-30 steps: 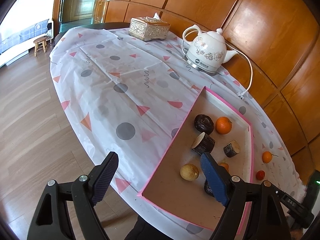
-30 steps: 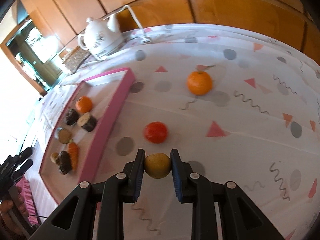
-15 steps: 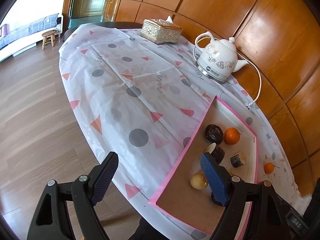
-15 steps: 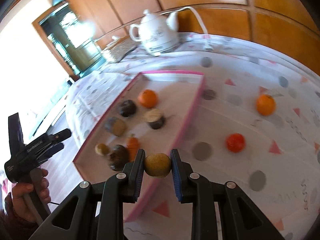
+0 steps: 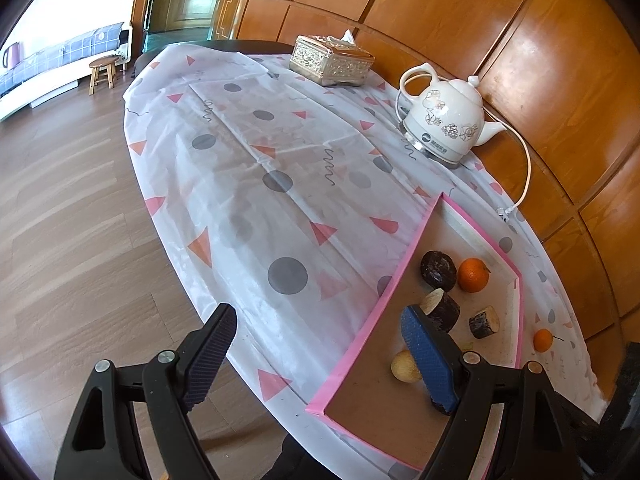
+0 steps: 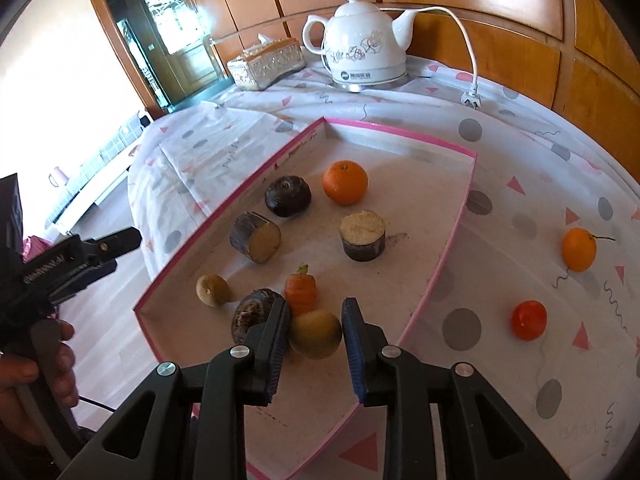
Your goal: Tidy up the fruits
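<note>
Clearly a home: wood-panelled walls, plank floor, ceramic kettle and tissue box at the far end of a cloth-covered desk (small stool far left).

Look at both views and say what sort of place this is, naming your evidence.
Probably a home dining or living room: a white ceramic electric kettle and an ornate gold tissue box stand on a patterned plastic tablecloth, beside wood-panelled walls.
</note>
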Available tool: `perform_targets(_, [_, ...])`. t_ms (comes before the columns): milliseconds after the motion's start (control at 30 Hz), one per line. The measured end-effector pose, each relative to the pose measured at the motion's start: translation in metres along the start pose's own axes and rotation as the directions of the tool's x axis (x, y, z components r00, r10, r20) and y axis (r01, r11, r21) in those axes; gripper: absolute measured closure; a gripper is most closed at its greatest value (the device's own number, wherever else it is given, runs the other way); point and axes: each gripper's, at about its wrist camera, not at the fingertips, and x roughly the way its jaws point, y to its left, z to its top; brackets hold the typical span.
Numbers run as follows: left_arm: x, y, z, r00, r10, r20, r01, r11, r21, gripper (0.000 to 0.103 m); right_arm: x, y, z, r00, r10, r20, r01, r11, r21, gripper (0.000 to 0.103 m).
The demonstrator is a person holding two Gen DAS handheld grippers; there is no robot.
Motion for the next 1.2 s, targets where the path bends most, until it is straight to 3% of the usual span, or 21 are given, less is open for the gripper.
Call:
perform_targets(100, [0.000,0.000,0.000,1.000,-0.002,0.000,0.002,1.000,0.002,0.018,-0.001,0.001,-0.002,1.000,-0.002,0.002,0.002,1.000,-0.002,0.067])
perform_targets(333, [-0.002,-0.004,-0.001,1.000,-0.010,0.002,0.010,1.000,0.012,0.018,-0.021,-0.004,-0.004,0.998,-0.021,0.053,0.020,1.000,0.016,0.067])
perform_targets(700, [-0.005,-0.010,-0.002,1.000,-0.023,0.007,0.023,0.999,0.037,0.018,-0.062,-0.045,-0.016,0.987,-0.137,0.088,0.130,0.989,0.075,0.066])
perform_targets(933, [-0.007,-0.015,-0.003,1.000,-0.026,0.009,0.025,0.998,0.057,0.018,-0.092,-0.088,-0.025,0.966,-0.240,0.098,0.227,0.965,0.133,0.066])
perform_targets(1200, [-0.007,-0.021,-0.005,1.000,-0.030,0.007,0.029,0.996,0.082,0.018,-0.131,-0.145,-0.043,0.922,-0.380,0.078,0.356,0.908,0.223,0.065])
